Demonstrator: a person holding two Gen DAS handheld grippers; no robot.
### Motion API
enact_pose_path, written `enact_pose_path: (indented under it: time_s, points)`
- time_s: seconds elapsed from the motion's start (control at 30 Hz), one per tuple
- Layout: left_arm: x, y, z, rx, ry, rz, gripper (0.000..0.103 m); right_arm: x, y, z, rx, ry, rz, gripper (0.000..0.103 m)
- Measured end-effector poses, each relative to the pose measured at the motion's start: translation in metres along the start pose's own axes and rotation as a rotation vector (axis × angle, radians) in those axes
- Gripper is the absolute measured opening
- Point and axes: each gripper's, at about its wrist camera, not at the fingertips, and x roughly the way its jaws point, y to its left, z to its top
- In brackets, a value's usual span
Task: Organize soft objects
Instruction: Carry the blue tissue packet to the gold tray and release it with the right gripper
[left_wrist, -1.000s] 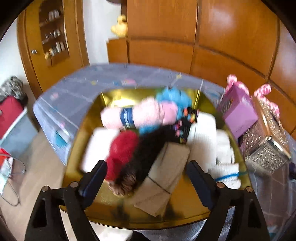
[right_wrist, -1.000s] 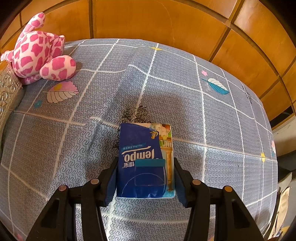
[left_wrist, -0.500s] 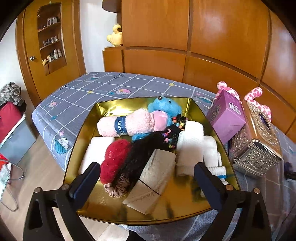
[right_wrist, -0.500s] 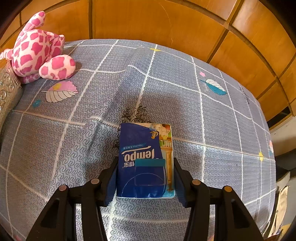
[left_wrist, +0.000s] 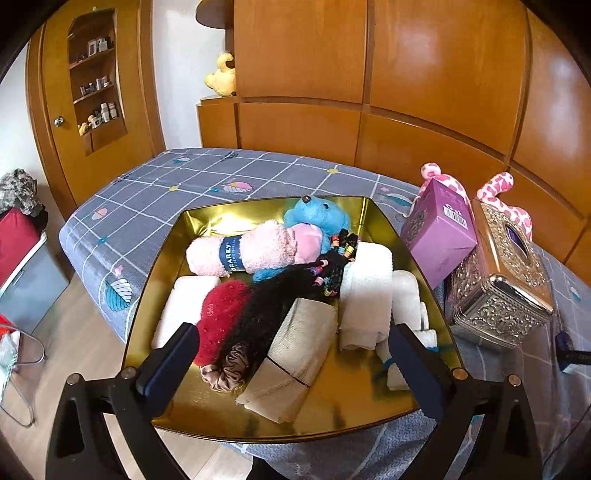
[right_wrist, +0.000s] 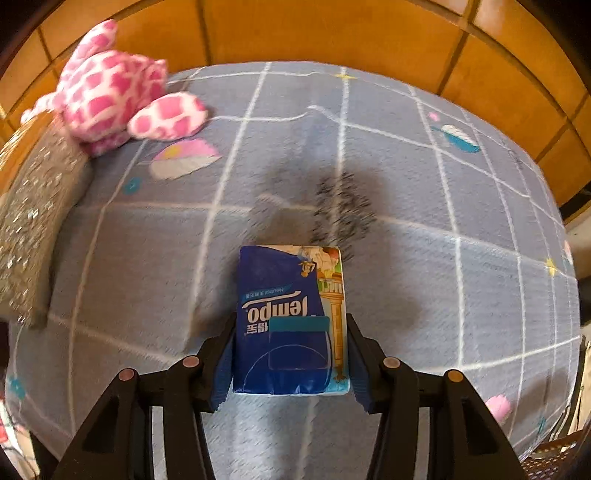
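Observation:
In the left wrist view a gold tray on the bed holds a blue teddy, a pink rolled towel, a red fuzzy piece, a black hairy piece, a beige folded cloth and white rolled towels. My left gripper hangs open above the tray's near side, nothing between its fingers. In the right wrist view my right gripper is shut on a blue Tempo tissue pack, held above the grey checked bedspread.
A purple box and an ornate silver tissue box stand right of the tray. A pink-and-white spotted plush lies at the far left of the bedspread beside the silver box. Wooden panels back the bed; floor lies to the left.
The left gripper's jaws widened and its view steadied over the tray. The right gripper shifted with the tissue pack still held; the plush and silver box now sit further into its view.

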Motion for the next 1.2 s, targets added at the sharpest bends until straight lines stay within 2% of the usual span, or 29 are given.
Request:
enact_pose_path:
  time_s: [0.1, 0.2, 0.33, 0.47, 0.63, 0.7, 0.83, 1.0, 1.1, 1.2]
  points:
    - [0.000, -0.002, -0.001, 0.005, 0.003, -0.004, 0.103, -0.009, 0.006, -0.006, 0.010, -0.001, 0.019, 0.052]
    - [0.001, -0.004, -0.002, 0.010, 0.006, -0.002, 0.103, -0.027, 0.007, -0.011, 0.045, -0.053, 0.067, 0.052]
    - [0.002, -0.003, -0.002, 0.010, 0.010, -0.004, 0.103, -0.059, 0.018, -0.017, 0.020, -0.134, 0.104, 0.052]
    - [0.003, -0.003, -0.003, 0.010, 0.012, -0.001, 0.103, -0.094, 0.039, -0.016, -0.026, -0.225, 0.162, 0.052]
    - [0.005, -0.001, -0.002, 0.004, 0.018, 0.001, 0.103, -0.142, 0.080, -0.010, -0.152, -0.335, 0.301, 0.052]
    - [0.005, 0.000, -0.001, 0.003, 0.018, 0.003, 0.103, -0.156, 0.102, -0.012, -0.214, -0.350, 0.356, 0.052]
    - [-0.002, 0.011, 0.005, -0.004, -0.003, 0.019, 0.103, -0.166, 0.148, -0.016, -0.327, -0.336, 0.445, 0.052]
    - [-0.005, 0.042, 0.013, -0.064, -0.027, 0.090, 0.103, -0.159, 0.221, -0.019, -0.486, -0.245, 0.527, 0.052]
    - [-0.001, 0.062, 0.015, -0.124, -0.029, 0.128, 0.103, -0.150, 0.263, -0.022, -0.572, -0.194, 0.542, 0.052]
    - [0.003, 0.075, 0.016, -0.161, -0.023, 0.149, 0.103, -0.141, 0.301, -0.019, -0.602, -0.159, 0.532, 0.052]
